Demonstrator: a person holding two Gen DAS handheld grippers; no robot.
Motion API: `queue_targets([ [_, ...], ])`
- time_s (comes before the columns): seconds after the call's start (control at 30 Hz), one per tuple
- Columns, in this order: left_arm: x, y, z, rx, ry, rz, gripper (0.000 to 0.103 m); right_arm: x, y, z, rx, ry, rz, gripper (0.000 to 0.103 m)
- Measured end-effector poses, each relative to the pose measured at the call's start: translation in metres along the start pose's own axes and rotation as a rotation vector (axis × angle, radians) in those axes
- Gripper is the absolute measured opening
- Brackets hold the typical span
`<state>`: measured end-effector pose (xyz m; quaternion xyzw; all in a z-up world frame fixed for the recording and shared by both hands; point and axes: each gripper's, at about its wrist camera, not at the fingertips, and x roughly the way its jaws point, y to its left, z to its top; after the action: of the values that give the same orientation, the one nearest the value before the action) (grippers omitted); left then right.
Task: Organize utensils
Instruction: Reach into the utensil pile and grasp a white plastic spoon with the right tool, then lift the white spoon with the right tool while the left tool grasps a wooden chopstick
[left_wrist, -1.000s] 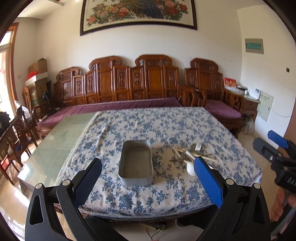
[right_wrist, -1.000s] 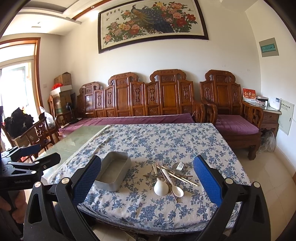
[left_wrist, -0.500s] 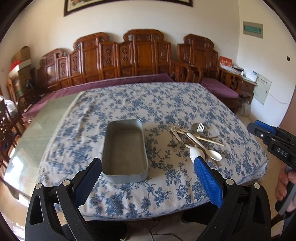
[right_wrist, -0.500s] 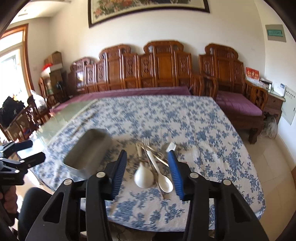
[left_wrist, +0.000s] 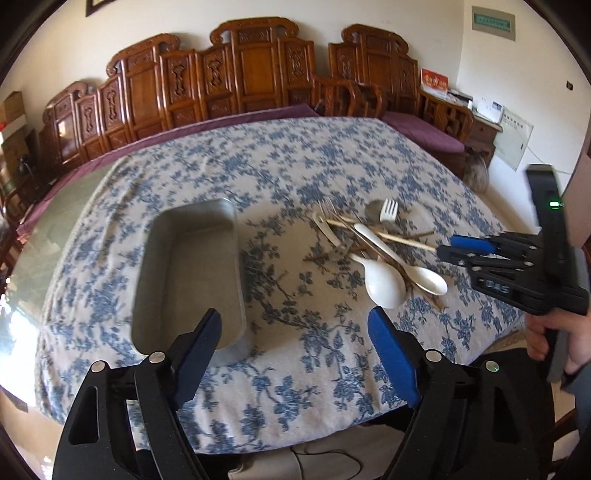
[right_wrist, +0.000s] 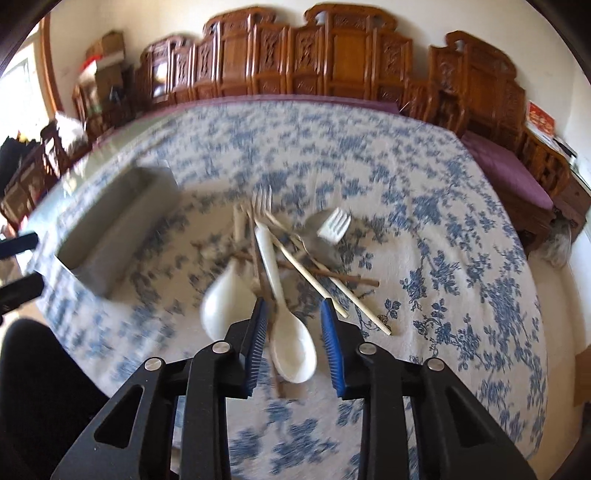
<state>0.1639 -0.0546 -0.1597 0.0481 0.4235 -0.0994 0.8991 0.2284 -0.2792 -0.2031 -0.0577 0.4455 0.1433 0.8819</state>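
Observation:
A grey metal tray (left_wrist: 184, 280) lies empty on the floral tablecloth, left of a pile of utensils. The pile holds a long white spoon (right_wrist: 291, 347), a white soup spoon (right_wrist: 225, 299), a white plastic fork (right_wrist: 334, 225), a metal fork (right_wrist: 261, 197) and chopsticks (right_wrist: 325, 291). My right gripper (right_wrist: 292, 306) hangs over the pile's near end, its jaws closing, with the long spoon's bowl seen between the pads but not pressed. My left gripper (left_wrist: 295, 317) is wide, its jaws closing on nothing, over the cloth just right of the tray's near end.
The table's front edge (left_wrist: 295, 435) lies just below both grippers. A carved wooden bench (left_wrist: 255, 70) with purple cushions runs behind the table. Bare glass tabletop (left_wrist: 44, 229) shows left of the cloth. A hand (left_wrist: 554, 332) holds the right gripper's handle.
Both grippers have come down and forward over the table and now tilt lower. The right jaws went from wide to narrow around the long spoon. The left jaws narrowed a little.

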Motion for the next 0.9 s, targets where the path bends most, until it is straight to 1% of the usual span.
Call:
queue_targets([
  [0.03, 0.004, -0.004, -0.001, 0.006, 0.008, -0.002, 0.078, 0.008, -0.005, -0.003, -0.005, 0.021, -0.006, 0.032],
  [0.17, 0.017, -0.012, -0.002, 0.015, 0.039, -0.013, 0.078, 0.025, -0.016, -0.013, 0.019, 0.066, 0.028, 0.032],
  [0.33, 0.038, -0.024, 0.001, 0.027, 0.077, -0.022, 0.078, 0.041, -0.021, -0.018, 0.021, 0.114, 0.076, 0.032],
  [0.4, 0.042, -0.027, 0.001, 0.032, 0.085, -0.017, 0.078, 0.047, -0.020, -0.020, 0.015, 0.152, 0.092, 0.032],
  [0.5, 0.049, -0.029, 0.001, 0.032, 0.103, -0.010, 0.078, 0.049, -0.018, -0.021, -0.003, 0.161, 0.090, 0.032],
  [0.53, 0.052, -0.030, 0.001, 0.034, 0.113, -0.008, 0.078, 0.049, -0.018, -0.020, -0.003, 0.166, 0.092, 0.028],
  [0.57, 0.054, -0.030, 0.002, 0.036, 0.118, -0.006, 0.078, 0.049, -0.018, -0.020, 0.004, 0.166, 0.104, 0.021],
  [0.6, 0.057, -0.030, 0.003, 0.041, 0.125, 0.001, 0.078, 0.049, -0.018, -0.020, 0.010, 0.168, 0.110, 0.020],
  [0.67, 0.062, -0.031, 0.007, 0.045, 0.134, 0.009, 0.078, 0.049, -0.018, -0.020, 0.006, 0.169, 0.100, 0.014],
  [0.73, 0.067, -0.032, 0.011, 0.044, 0.145, 0.011, 0.078, 0.049, -0.021, -0.021, 0.029, 0.172, 0.129, 0.006],
  [0.9, 0.074, -0.034, 0.019, 0.047, 0.153, 0.025, 0.078, 0.045, -0.027, -0.017, 0.073, 0.159, 0.159, 0.002],
])
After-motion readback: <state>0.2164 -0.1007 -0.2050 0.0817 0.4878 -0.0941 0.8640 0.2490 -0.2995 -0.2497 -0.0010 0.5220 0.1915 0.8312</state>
